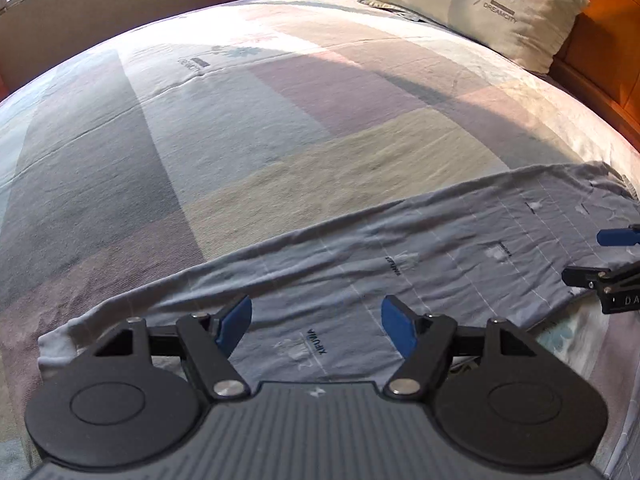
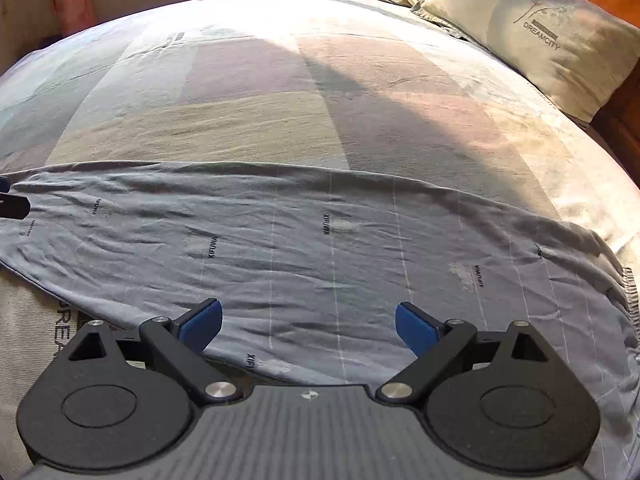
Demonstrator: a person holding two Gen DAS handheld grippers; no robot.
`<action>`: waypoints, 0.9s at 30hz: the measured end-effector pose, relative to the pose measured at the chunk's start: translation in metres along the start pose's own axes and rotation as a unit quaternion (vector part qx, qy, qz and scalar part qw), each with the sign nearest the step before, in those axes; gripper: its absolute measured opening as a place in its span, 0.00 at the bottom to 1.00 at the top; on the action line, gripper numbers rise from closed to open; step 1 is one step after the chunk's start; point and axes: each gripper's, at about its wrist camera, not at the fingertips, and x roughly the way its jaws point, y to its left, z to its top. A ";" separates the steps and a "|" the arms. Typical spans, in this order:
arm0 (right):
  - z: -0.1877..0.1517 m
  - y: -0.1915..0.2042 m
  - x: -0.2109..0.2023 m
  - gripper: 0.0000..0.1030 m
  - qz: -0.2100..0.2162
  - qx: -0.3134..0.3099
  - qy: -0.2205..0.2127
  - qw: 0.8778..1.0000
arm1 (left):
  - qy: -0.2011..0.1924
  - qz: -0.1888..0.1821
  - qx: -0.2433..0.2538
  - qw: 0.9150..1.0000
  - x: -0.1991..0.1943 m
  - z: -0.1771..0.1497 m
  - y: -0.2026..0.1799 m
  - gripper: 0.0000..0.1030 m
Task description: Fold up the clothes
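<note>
grey garment (image 2: 320, 248) lies spread flat and creased across the near part of the bed (image 2: 280, 100), elastic edge at the right. left gripper (image 1: 316, 326) above its near edge, fingers apart, empty. right gripper (image 2: 308, 328) likewise apart, empty. pillow (image 2: 532, 36) at the headboard.

Your garment (image 2: 320, 240) lies spread across the near part of the bed (image 2: 280, 100), running left to right before both of your grippers. Your left gripper (image 1: 316, 330) is over its left end, your right gripper (image 2: 308, 330) over its near edge. The pillows (image 2: 540, 36) sit far right, behind it.
</note>
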 end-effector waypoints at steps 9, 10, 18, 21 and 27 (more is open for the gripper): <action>0.028 -0.108 0.010 0.94 -0.050 0.044 -0.050 0.997 | 0.013 -0.039 -0.024 0.999 0.005 0.004 -0.065 0.70; 0.037 -0.126 0.014 0.94 -0.064 0.051 -0.059 0.995 | 0.015 -0.039 -0.024 0.999 0.005 0.005 -0.071 0.71; 0.056 -0.217 0.084 1.00 -0.067 0.083 0.000 0.994 | 0.026 -0.037 -0.027 0.999 0.004 0.009 -0.119 0.71; 0.071 -0.231 0.097 1.00 -0.043 0.097 -0.003 0.994 | 0.027 -0.031 -0.032 0.999 0.007 0.013 -0.130 0.71; 0.090 -0.258 0.094 1.00 -0.001 0.136 0.013 0.991 | 0.034 -0.017 -0.031 0.999 0.006 0.021 -0.148 0.71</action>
